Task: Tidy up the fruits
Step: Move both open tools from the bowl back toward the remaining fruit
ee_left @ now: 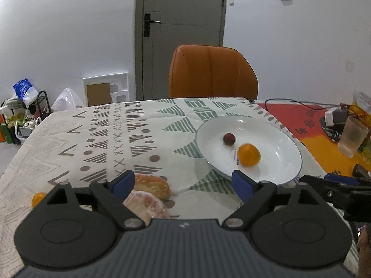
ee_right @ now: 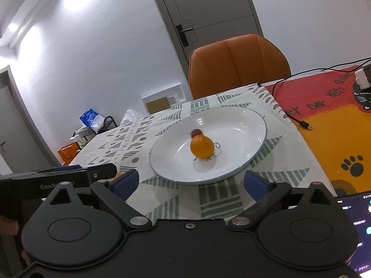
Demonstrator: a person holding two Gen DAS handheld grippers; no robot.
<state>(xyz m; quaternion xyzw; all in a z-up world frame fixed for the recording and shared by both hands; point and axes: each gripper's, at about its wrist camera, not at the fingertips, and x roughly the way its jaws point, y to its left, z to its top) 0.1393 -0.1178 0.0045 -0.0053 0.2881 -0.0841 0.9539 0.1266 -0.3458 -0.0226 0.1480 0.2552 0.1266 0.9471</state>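
A white plate [ee_left: 278,136] sits on the patterned tablecloth and holds an orange fruit [ee_left: 249,154] and a small dark red fruit [ee_left: 229,138]. My left gripper [ee_left: 183,186] is open and empty just left of the plate's near rim. Two peeled pale citrus pieces [ee_left: 150,192] lie by its left finger. A small orange fruit [ee_left: 38,198] lies at the far left. My right gripper [ee_right: 191,183] is open and empty in front of the plate [ee_right: 243,120]; the orange fruit [ee_right: 201,146] partly hides the red one [ee_right: 196,132].
An orange chair [ee_left: 212,73] stands behind the table. A red and yellow mat [ee_right: 324,120] with a cable [ee_right: 289,115], a charger and a plastic cup [ee_left: 352,137] lies right of the plate. A lit screen [ee_right: 357,210] is at the near right.
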